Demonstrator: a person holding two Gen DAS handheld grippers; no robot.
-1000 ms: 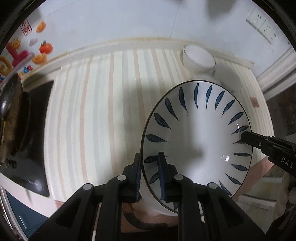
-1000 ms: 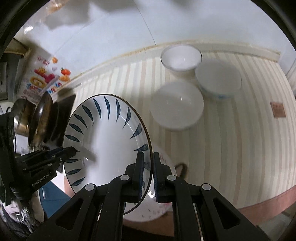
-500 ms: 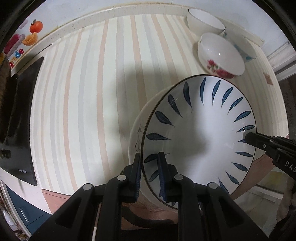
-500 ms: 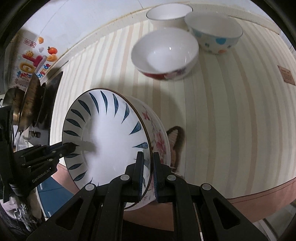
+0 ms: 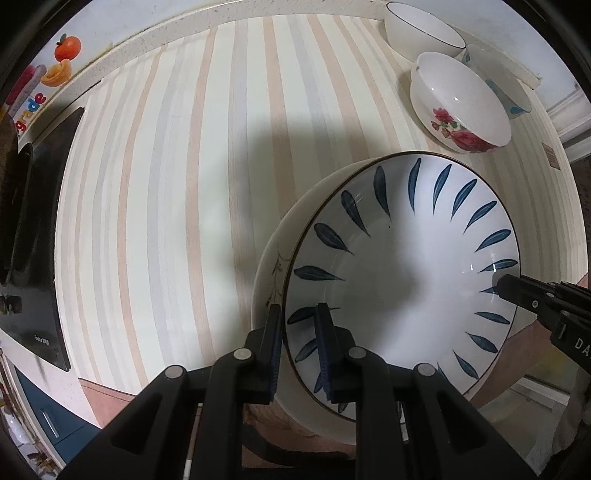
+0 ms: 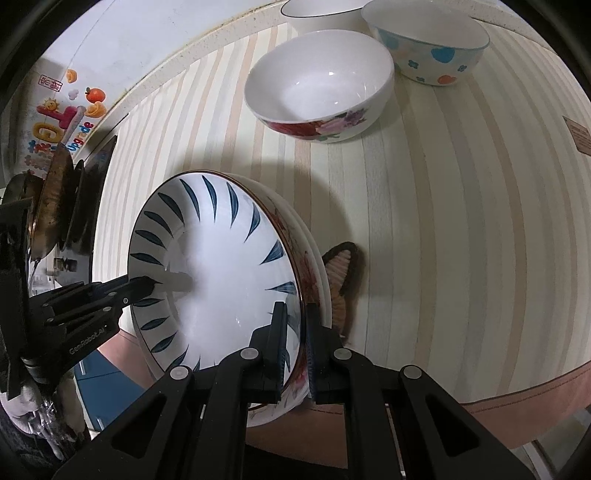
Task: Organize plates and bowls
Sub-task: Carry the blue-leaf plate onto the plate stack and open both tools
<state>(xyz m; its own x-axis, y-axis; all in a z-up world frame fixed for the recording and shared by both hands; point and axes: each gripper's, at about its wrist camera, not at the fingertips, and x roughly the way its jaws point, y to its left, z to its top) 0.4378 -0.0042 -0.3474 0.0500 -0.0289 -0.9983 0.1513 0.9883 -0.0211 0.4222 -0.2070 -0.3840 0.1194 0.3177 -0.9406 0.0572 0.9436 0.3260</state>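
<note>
Your left gripper (image 5: 298, 341) has its two blue-padded fingers pinched on the near rim of the glossy white ceramic plate with dark blue leaf strokes (image 5: 402, 273). Your right gripper (image 6: 295, 341) clamps the opposite rim the same way, one pad inside, one outside. The plate sits tilted on a cream flower-patterned plate (image 6: 314, 266) beneath it, near the front edge of the striped pastel tablecloth (image 5: 166, 184). Further back stand three smooth round bowls: a white bowl with red flowers (image 6: 319, 86), a bowl with blue hearts (image 6: 428, 46) and a plain white dark-rimmed bowl (image 5: 421, 27).
</note>
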